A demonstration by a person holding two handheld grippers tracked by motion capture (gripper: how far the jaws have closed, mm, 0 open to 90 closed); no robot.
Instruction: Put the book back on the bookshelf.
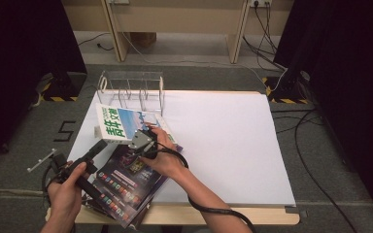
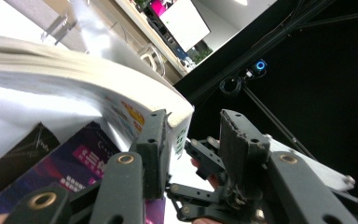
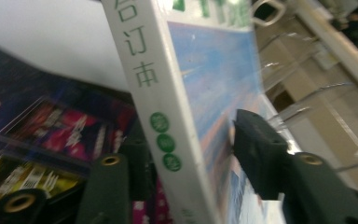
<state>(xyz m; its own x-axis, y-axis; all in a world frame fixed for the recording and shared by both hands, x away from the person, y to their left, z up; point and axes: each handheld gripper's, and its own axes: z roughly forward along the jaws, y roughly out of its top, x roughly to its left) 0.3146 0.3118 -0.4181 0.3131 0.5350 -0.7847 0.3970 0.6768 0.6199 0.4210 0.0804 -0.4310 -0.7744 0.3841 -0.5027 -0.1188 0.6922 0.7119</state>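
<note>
A thick white book (image 1: 119, 124) with green lettering and a blue cover picture is tilted up off the table. My right gripper (image 1: 146, 137) is shut on its spine end; in the right gripper view the spine (image 3: 161, 116) stands between the two jaws of this gripper (image 3: 191, 149), pads against both covers. A dark purple magazine (image 1: 126, 179) lies under it. My left gripper (image 1: 98, 146) is open at the book's near-left corner. In the left gripper view its left jaw rests against the book's corner (image 2: 179, 114), and the gap between its fingertips (image 2: 193, 135) holds no object.
A clear wire book rack (image 1: 131, 90) stands at the table's back left, just behind the book. The white table top (image 1: 223, 136) stretches to the right. A cable trails from the right gripper over the front edge. Black curtains flank the table.
</note>
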